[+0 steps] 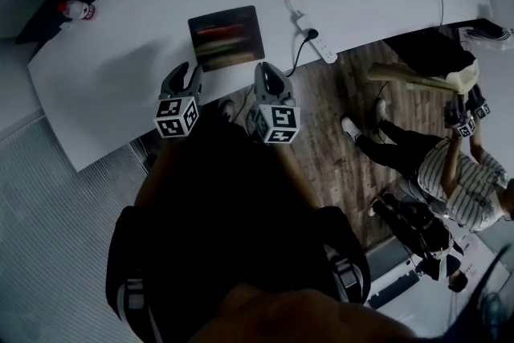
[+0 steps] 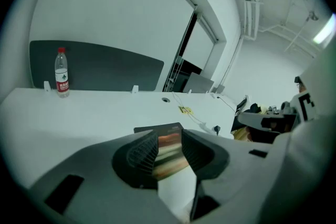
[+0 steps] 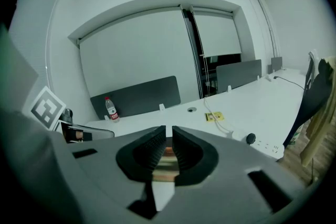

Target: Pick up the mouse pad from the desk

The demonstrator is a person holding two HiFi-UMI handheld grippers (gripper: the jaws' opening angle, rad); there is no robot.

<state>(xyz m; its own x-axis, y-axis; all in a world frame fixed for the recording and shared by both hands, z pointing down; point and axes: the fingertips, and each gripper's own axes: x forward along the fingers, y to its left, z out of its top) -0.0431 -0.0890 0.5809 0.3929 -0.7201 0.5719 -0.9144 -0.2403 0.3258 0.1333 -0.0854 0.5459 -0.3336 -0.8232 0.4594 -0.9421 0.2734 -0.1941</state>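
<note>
Mouse pad (image 1: 226, 37) lies flat on desk (image 1: 120, 76); left tongs (image 1: 185, 73) gape empty, right tongs (image 1: 267, 70) barely parted, empty.

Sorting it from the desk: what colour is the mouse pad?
The mouse pad is dark with reddish and pale streaks; head view shows it best.

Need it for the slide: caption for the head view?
Left gripper and right gripper hover at the desk's near edge, short of the mouse pad, both empty.
</note>
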